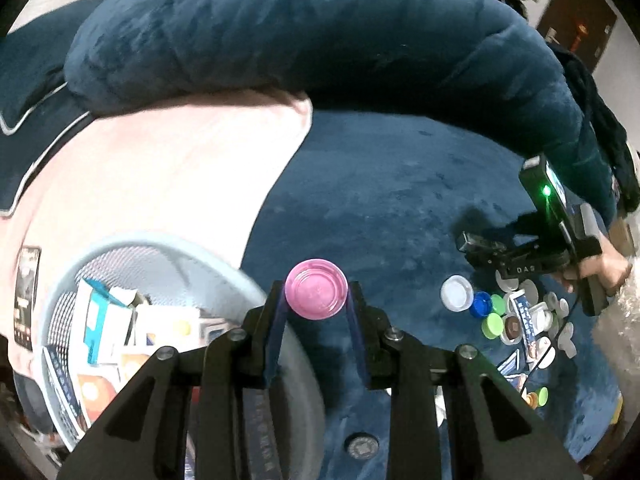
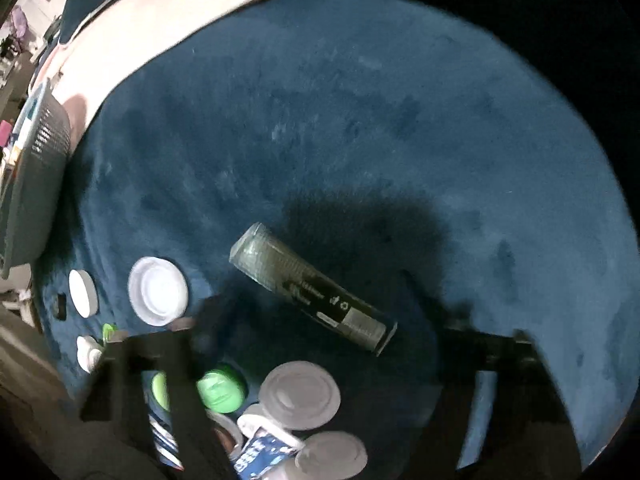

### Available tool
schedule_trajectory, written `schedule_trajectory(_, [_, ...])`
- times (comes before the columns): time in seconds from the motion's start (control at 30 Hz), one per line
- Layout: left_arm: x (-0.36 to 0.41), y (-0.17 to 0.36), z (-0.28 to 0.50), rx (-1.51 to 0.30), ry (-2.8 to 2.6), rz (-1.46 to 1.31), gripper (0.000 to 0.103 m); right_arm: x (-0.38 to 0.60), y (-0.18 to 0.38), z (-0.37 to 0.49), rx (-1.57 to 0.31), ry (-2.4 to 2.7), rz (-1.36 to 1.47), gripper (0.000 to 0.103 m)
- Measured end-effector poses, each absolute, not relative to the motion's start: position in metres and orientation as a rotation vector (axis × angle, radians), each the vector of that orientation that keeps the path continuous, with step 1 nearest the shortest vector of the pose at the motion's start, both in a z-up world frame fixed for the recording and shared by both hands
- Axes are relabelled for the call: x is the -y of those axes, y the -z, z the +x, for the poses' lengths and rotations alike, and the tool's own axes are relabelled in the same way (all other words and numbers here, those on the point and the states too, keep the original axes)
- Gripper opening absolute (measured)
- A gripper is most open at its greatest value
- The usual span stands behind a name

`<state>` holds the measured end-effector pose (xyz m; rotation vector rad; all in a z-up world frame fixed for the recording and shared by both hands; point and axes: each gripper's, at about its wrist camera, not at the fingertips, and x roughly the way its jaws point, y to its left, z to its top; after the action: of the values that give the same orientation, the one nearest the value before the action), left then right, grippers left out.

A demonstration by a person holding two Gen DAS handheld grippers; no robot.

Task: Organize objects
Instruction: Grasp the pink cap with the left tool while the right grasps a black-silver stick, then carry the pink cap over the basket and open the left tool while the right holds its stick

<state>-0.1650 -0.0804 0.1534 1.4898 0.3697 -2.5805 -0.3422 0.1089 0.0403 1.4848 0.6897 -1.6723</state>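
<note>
A big dark-blue plush blanket (image 1: pixel 400 200) covers the scene, with a long blue bolster cushion (image 1: pixel 280 32) lying across the far side and a pale pink sheet (image 1: pixel 168 168) spreading out on the left. Down at the near left sits the pale mesh basket (image 1: pixel 168 248), already holding small cartons and packets. Right over its right-hand rim hangs the left gripper (image 1: pixel 316 300), its two fingers clamped on a pink lid (image 1: pixel 316 290), hollow face showing. Over to the right, a hand (image 1: pixel 600 272) holds the right gripper (image 2: pixel 320 364) above the scattered pile of caps (image 1: pixel 516 320) — white, green, blue, with a few printed sachets mixed in. From its own camera, that gripper points down at the blanket, badly blurred; its fingers stand apart with nothing pinched, straddling a dark cylindrical tube (image 2: pixel 312 288) that lies tilted on the blanket just beyond them. A large white lid (image 2: pixel 158 292) lies left of the tube, a green cap (image 2: pixel 220 392) and a grey lid (image 2: pixel 300 396) nearer.
</note>
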Motion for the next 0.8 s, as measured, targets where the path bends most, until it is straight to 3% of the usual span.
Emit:
schedule_trajectory(0.1, [0.092,-0.154,-0.159,-0.418,2.559,1.47,0.03,-0.112,-0.041,-0.335,-0.659,1.652,1.463,0.031])
schedule_trajectory(0.2, [0.1,-0.159,-0.147,-0.452,2.551,1.447,0.03,-0.121,-0.053,-0.324,-0.579,1.689,1.459,0.026])
schedule_trajectory(0.47, [0.127,-0.167,-0.108,-0.504,2.525,1.363,0.03,-0.129,-0.093,-0.264,-0.373,1.799,1.457,0.024])
schedule_trajectory(0.57, [0.143,-0.168,-0.09,-0.552,2.517,1.331,0.03,-0.124,-0.1,-0.248,-0.456,1.884,1.474,0.025])
schedule_trajectory(0.8, [0.153,-0.167,-0.073,-0.603,2.513,1.306,0.03,-0.126,-0.096,-0.276,-0.301,2.155,1.494,0.026])
